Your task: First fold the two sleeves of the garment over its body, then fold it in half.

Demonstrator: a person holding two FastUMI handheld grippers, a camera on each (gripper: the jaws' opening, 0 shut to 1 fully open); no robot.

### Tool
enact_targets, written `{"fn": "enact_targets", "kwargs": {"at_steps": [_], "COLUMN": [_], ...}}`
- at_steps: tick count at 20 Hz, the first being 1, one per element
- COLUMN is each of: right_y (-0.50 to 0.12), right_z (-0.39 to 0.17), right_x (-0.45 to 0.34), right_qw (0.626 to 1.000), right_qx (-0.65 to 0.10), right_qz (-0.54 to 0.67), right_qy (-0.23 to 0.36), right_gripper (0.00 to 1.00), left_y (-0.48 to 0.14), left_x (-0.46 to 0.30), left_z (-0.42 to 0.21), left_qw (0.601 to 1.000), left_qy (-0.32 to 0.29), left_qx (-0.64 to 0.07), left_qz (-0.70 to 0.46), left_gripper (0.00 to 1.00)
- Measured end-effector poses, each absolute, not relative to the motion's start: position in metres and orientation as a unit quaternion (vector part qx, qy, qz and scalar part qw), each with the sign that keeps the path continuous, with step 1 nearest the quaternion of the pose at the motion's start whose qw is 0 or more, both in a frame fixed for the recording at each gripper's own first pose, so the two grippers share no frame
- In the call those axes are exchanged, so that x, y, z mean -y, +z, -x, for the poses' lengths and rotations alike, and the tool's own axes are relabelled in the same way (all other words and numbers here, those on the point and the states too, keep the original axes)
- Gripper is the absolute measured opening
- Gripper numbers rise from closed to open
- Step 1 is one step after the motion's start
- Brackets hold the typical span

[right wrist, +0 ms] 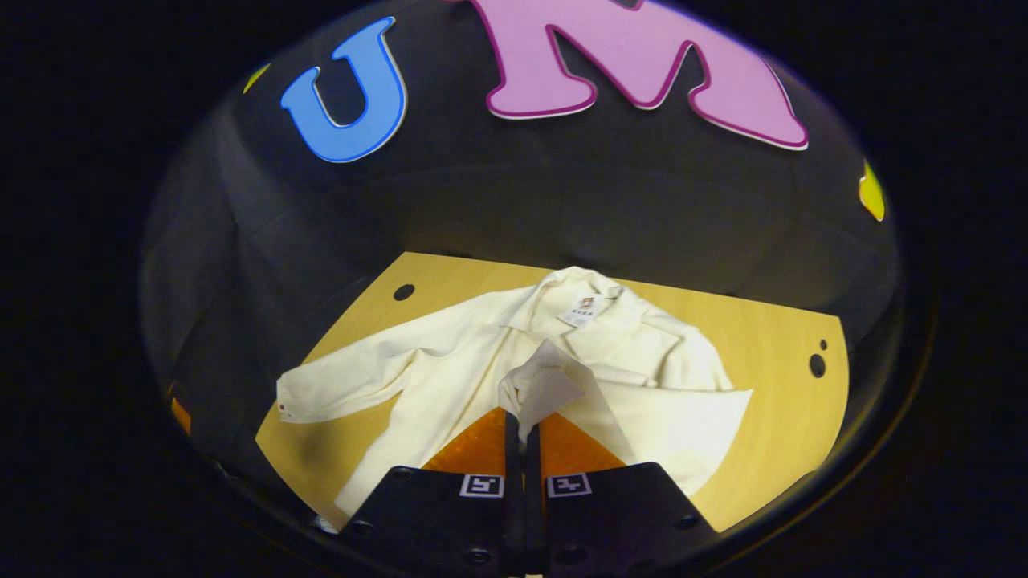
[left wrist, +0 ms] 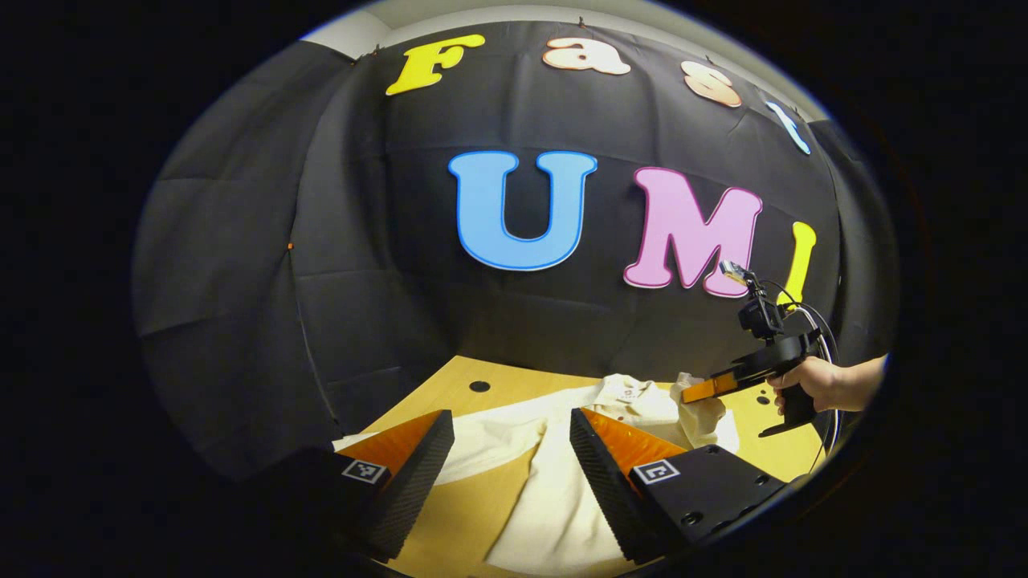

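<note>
The right gripper point(right wrist: 524, 429) apparently pinches a sleeve cuff point(right wrist: 540, 385) above the garment point(right wrist: 450, 361).

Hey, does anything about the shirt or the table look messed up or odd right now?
Nothing damaged or spilled. The cream garment lies on the wooden table, lopsided only because folding is underway: the right gripper is shut on one sleeve cuff lifted over the body, while the other sleeve lies stretched out flat. The left gripper hangs open above.

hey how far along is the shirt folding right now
Nothing looks finished yet. In hand: the right gripper is shut on the cuff of one sleeve, carrying it over the shirt. Left: the other sleeve lies spread on the table, the open left gripper above it; then the half fold.
</note>
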State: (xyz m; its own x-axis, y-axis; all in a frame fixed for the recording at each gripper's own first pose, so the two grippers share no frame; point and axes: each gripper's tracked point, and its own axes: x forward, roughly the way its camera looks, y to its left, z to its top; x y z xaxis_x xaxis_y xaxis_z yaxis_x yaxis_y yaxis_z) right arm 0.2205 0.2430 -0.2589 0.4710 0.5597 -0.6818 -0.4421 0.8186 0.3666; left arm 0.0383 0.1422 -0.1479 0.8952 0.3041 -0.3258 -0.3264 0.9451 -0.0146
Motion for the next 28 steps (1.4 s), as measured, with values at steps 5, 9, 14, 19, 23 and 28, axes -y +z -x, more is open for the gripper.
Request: {"fn": "enact_targets", "kwargs": {"at_steps": [5,9,14,19,23,28], "right_y": [-0.296,-0.297,-0.271,-0.210,-0.174,-0.134], "right_z": [-0.219,-0.235,-0.241,-0.228,-0.200,-0.183], "right_x": [-0.304,-0.319,-0.293,-0.256,-0.226,-0.170], "right_qw": [0.840,0.849,0.879,0.914,0.918,0.933], "right_qx": [-0.436,-0.408,-0.359,-0.275,-0.260,-0.237], "right_qz": [-0.130,-0.157,-0.120,-0.064,-0.035,-0.052], "right_qy": [0.296,0.298,0.289,0.290,0.299,0.267], "right_gripper": [0.18,0.29,0.99,0.98,0.99,0.98], "left_y": [-0.195,-0.226,-0.257,-0.286,-0.331,-0.375], "left_x": [-0.168,-0.185,-0.225,-0.287,-0.341,-0.395], "left_z": [-0.028,-0.027,-0.028,-0.028,-0.027,-0.021], "left_qw": [0.966,0.962,0.949,0.928,0.905,0.871], "left_qy": [0.171,0.179,0.214,0.261,0.283,0.322], "left_qx": [-0.184,-0.188,-0.209,-0.228,-0.292,-0.337], "left_qz": [0.063,0.079,0.096,0.138,0.123,0.151], "left_gripper": [0.95,0.96,0.96,0.92,0.96,0.96]}}
